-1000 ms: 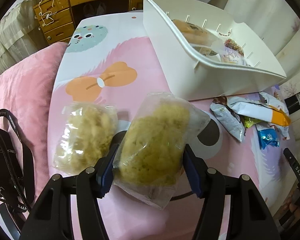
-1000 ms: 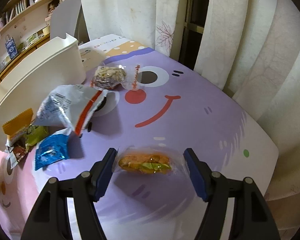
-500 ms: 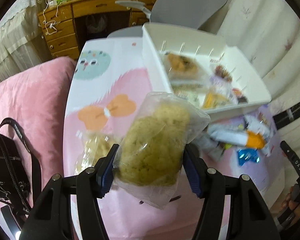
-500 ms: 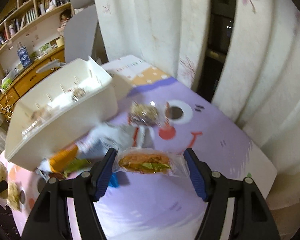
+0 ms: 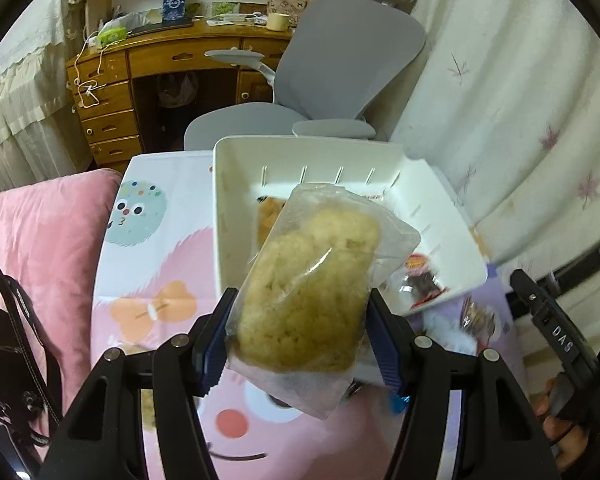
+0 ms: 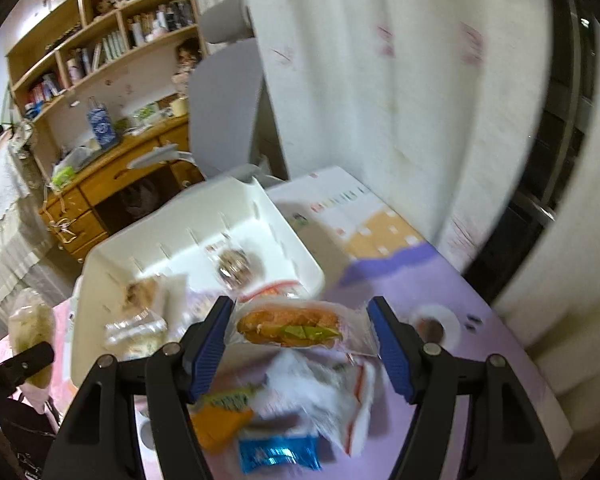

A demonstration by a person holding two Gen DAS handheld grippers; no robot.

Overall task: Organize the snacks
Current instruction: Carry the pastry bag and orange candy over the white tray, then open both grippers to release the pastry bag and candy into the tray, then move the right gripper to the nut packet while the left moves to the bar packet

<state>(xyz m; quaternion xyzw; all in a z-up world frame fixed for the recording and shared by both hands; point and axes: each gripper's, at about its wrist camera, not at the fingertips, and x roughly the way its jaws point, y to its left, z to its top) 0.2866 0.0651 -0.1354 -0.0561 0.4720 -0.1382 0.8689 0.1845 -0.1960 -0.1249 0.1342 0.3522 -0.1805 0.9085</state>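
Observation:
My left gripper (image 5: 300, 334) is shut on a clear bag holding a pale crumbly bun (image 5: 310, 292), lifted above the table in front of the white bin (image 5: 236, 240). My right gripper (image 6: 300, 334) is shut on a wrapped burger (image 6: 290, 326) with an orange bun and green filling, held in the air just in front of the white bin (image 6: 296, 248). The bin holds several wrapped snacks (image 6: 232, 266). In the right wrist view the bagged bun (image 6: 30, 326) and part of the left gripper show at the far left.
Loose snack packets lie on the cartoon tablecloth (image 6: 440, 272) below the burger: a white one (image 6: 332, 396), an orange one (image 6: 220, 420) and a blue one (image 6: 278, 452). A grey chair (image 5: 340, 64) and wooden desk (image 5: 112, 92) stand behind the bin. A pink cushion (image 5: 40, 240) lies left. Curtains hang right.
Both grippers have risen off the table with their snacks and swung toward the white bin, whose inside has come into view. A second bagged bun stayed down on the table.

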